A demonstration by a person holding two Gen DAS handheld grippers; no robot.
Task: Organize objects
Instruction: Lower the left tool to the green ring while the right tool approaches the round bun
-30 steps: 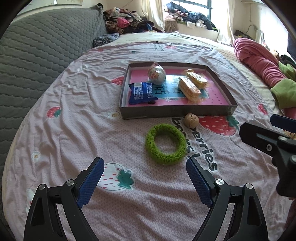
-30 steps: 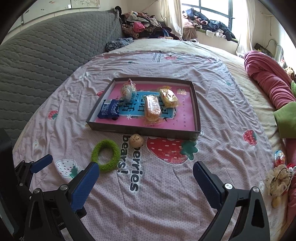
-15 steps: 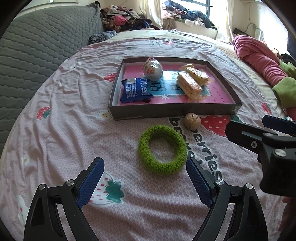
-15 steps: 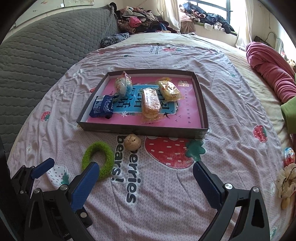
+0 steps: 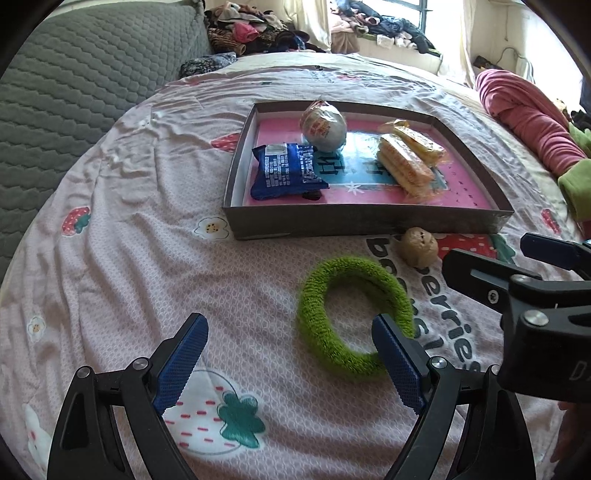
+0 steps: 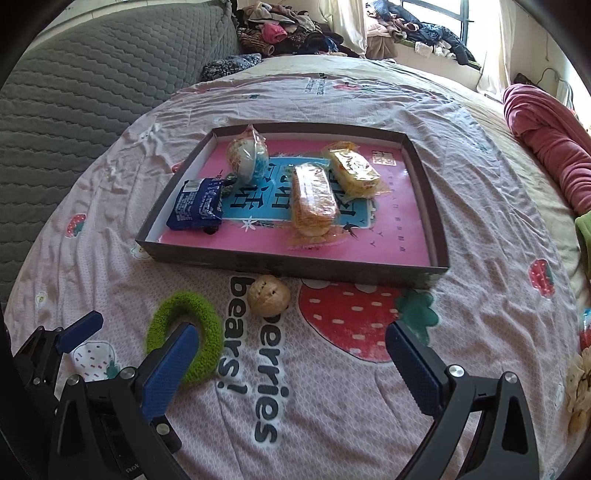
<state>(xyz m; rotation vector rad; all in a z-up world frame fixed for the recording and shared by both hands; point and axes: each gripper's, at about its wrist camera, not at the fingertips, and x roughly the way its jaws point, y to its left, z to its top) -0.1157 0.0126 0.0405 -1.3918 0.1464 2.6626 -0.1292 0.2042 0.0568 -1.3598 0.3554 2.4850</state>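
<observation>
A fuzzy green ring [image 5: 317, 325] lies on the strawberry-print bedsheet, with a tan ball [image 5: 419, 246] just beyond it. Behind them a shallow dark tray [image 5: 365, 221] holds a blue packet [image 5: 286, 170], a round wrapped snack [image 5: 324, 125] and two yellow wrapped cakes [image 5: 406, 166]. My left gripper [image 5: 290, 363] hangs open low over the sheet, its right pad in front of the ring's right side. My right gripper [image 6: 291, 373] is open too, with nothing between its fingers. The ring [image 6: 212, 343] sits behind its left pad and the ball [image 6: 268, 295] ahead.
A grey quilted headboard [image 5: 74, 92] runs along the left. Rolled pink bedding [image 5: 528, 122] and a green cloth lie at the right. Piled clothes [image 5: 258, 33] fill the far end by the window. A cream fabric flower [image 6: 580, 380] lies at the sheet's right edge.
Both grippers have come forward and down towards the ring and ball, which now look larger and closer. The jaws stand as wide as before. Nothing on the bed has moved.
</observation>
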